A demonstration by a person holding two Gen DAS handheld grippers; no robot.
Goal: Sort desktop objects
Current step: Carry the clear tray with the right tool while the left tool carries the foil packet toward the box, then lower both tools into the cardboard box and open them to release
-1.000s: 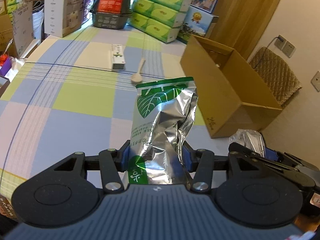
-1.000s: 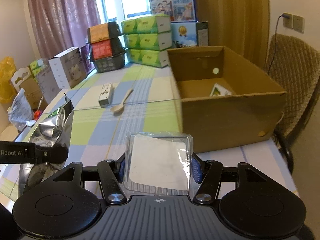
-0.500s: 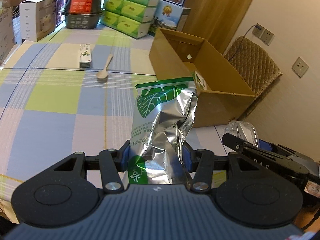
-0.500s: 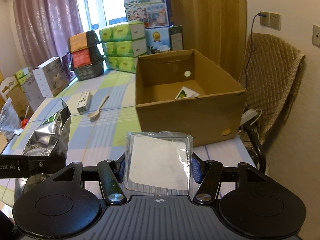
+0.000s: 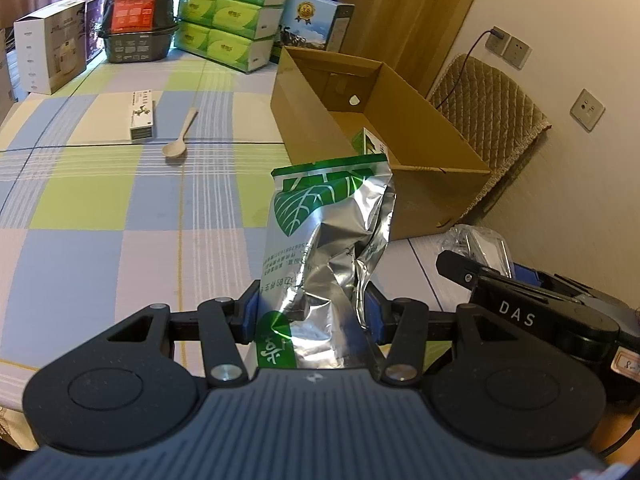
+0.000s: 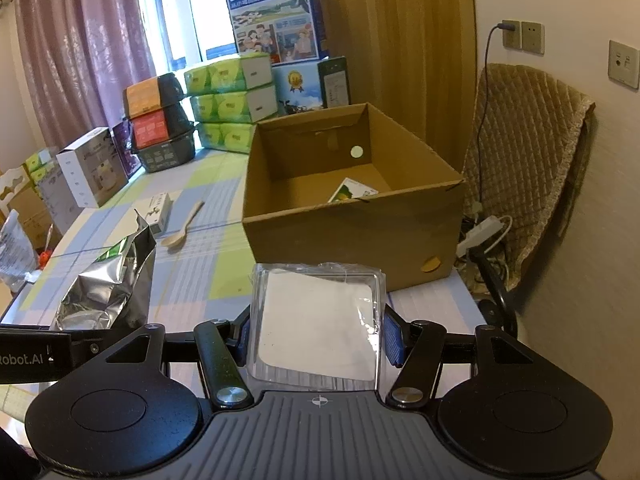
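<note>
The left hand-held gripper [image 5: 312, 312] is clamping a foil bag [image 5: 326, 240]; the right hand-held gripper [image 6: 318, 338] is gripping a clear packet [image 6: 316, 324]. Both are hovering above the table [image 5: 100, 208], near the open cardboard box [image 6: 352, 216], which is holding one small carton [image 6: 352, 191].

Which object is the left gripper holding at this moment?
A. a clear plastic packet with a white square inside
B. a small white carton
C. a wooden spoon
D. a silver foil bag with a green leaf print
D: the left gripper is clamped on the upright silver foil bag, while the wooden spoon lies on the table.
</note>
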